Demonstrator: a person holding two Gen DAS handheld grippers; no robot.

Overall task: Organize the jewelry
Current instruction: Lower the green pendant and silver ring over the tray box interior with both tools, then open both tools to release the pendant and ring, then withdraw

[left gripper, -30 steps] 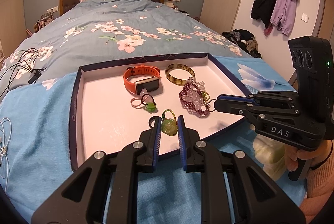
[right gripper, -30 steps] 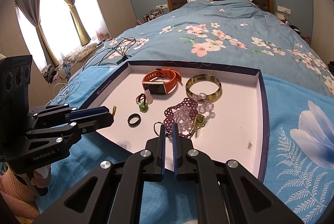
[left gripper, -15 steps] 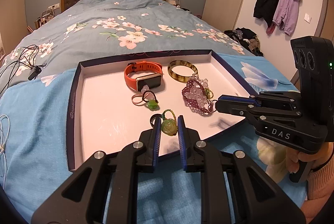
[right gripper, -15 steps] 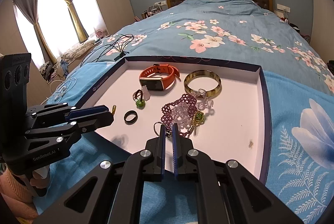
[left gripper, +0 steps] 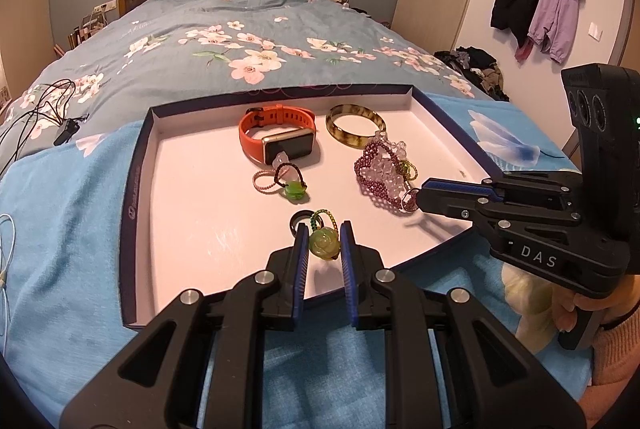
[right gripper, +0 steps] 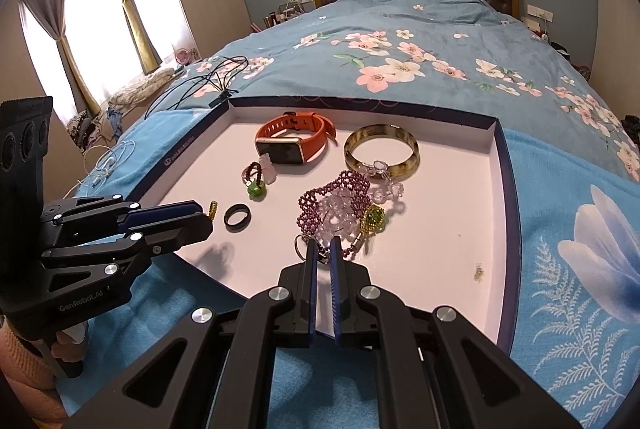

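Looking across the room, we saw a wide bed (left gripper: 240,41) under a blue quilt printed with pink blossoms, and at its foot a bright blue towel (right gripper: 568,269) with a white flower. On the towel lay a shallow white cardboard tray with a dark navy rim (left gripper: 138,165), and all the jewelry sat inside it.

We held the left gripper (left gripper: 324,243) low over the near edge of the tray, its jaws clenched on a pale green carved rose pendant with a green-and-gold beaded loop (left gripper: 324,244). The right gripper (right gripper: 324,255) pointed in from the right side of the tray, its jaws pressed nearly together; they met at the near end of a purple and clear beaded bracelet cluster (right gripper: 334,203), beside a small metal ring (right gripper: 301,244), but we could not tell whether they pinched anything.

At the far side of the tray lay an orange-strapped smartwatch (right gripper: 292,141) and, to its right, a mottled amber bangle (right gripper: 382,153) that touched the bead cluster. Just in front of the watch lay a pink beaded loop with a small green stone (left gripper: 286,183). A plain black ring (right gripper: 237,216) rested on the tray floor just past the left gripper's tips.
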